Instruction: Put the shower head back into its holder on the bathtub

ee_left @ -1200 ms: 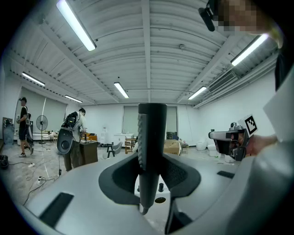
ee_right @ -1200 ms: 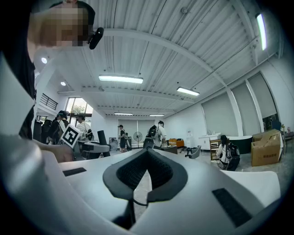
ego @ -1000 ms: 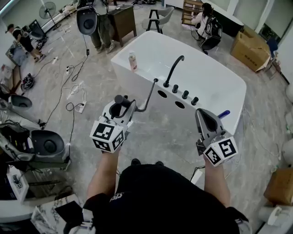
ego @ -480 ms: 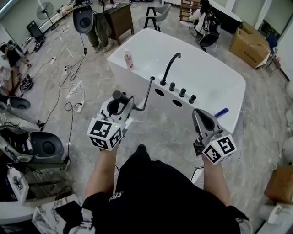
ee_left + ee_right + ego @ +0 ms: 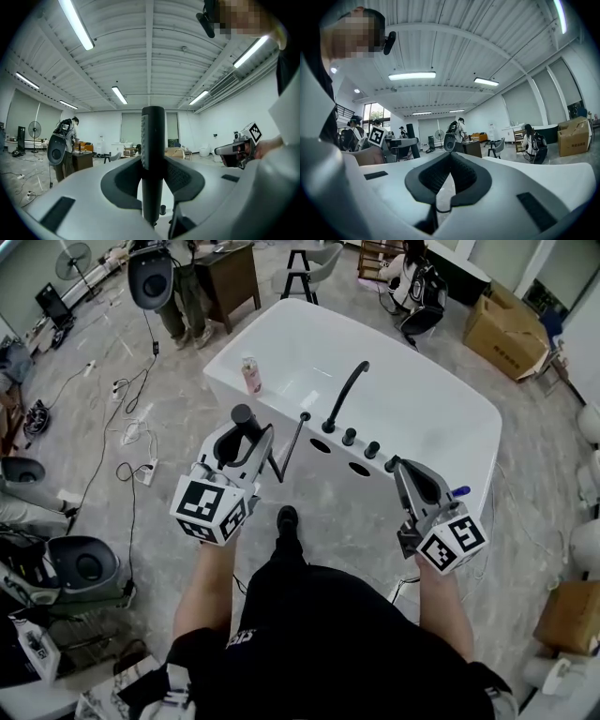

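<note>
I have the shower head (image 5: 245,415) in my left tool (image 5: 247,439). Its black handle (image 5: 152,164) stands upright between the pads, which press on it from both sides. It hangs over the floor, in front of the long near edge of the bathtub (image 5: 427,404) and apart from it. A thin grey hose (image 5: 291,442) runs from under the tool up to a small dark fitting (image 5: 305,415) on that near rim.

To the right of the fitting along the rim, a black curved faucet (image 5: 345,395) arches over the basin. A row of three dark knobs (image 5: 372,447) sits beside its foot. Two dark oval openings (image 5: 322,444) show just below the rim. I cannot tell from here which of these is the holder.

My right tool (image 5: 405,470) is narrow, its pads drawn together with nothing between them. It points level toward the right end of the same near edge. A small blue object (image 5: 458,491) shows just beside it, though I cannot tell what it is.

A pink bottle (image 5: 250,374) stands on the rim near the tub's left corner. Beyond the tub, a cardboard box (image 5: 497,324) sits on the floor at its far right. Cables (image 5: 131,427) trail across the floor to the left. A person carrying a round dark device (image 5: 150,277) stands past the far left corner.
</note>
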Action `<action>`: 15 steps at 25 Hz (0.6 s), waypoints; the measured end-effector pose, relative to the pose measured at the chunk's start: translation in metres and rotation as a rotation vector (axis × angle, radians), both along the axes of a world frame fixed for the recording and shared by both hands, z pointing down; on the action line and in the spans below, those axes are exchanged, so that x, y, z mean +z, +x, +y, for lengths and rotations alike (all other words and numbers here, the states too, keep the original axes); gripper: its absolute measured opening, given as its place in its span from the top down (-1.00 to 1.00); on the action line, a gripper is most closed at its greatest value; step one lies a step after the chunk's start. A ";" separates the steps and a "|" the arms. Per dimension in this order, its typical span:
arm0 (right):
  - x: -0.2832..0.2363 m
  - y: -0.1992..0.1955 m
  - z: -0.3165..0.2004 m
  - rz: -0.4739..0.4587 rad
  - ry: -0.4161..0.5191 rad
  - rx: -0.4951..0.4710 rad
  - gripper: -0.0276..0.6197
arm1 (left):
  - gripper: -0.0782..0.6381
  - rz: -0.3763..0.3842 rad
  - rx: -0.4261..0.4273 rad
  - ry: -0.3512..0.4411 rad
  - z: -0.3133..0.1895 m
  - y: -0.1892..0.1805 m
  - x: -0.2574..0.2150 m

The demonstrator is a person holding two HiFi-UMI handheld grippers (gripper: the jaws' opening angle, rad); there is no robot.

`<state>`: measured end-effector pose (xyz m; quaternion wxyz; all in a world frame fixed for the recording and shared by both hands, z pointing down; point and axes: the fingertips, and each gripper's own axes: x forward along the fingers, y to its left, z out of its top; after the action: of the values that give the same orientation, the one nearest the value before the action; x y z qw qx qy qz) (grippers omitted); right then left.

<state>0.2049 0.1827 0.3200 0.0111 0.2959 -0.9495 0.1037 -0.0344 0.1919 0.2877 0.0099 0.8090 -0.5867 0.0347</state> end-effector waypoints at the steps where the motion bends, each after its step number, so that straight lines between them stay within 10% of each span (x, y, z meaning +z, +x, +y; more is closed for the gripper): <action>1: 0.000 -0.007 -0.015 0.002 -0.004 0.010 0.87 | 0.39 0.003 0.012 0.004 -0.016 -0.007 0.000; 15: -0.001 -0.140 -0.209 0.029 -0.052 0.078 0.87 | 0.39 0.016 0.139 -0.041 -0.210 -0.114 0.014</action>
<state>0.0649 -0.0259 0.3193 0.0287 0.3339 -0.9339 0.1245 -0.1482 -0.0178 0.3012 0.0287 0.8476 -0.5283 0.0410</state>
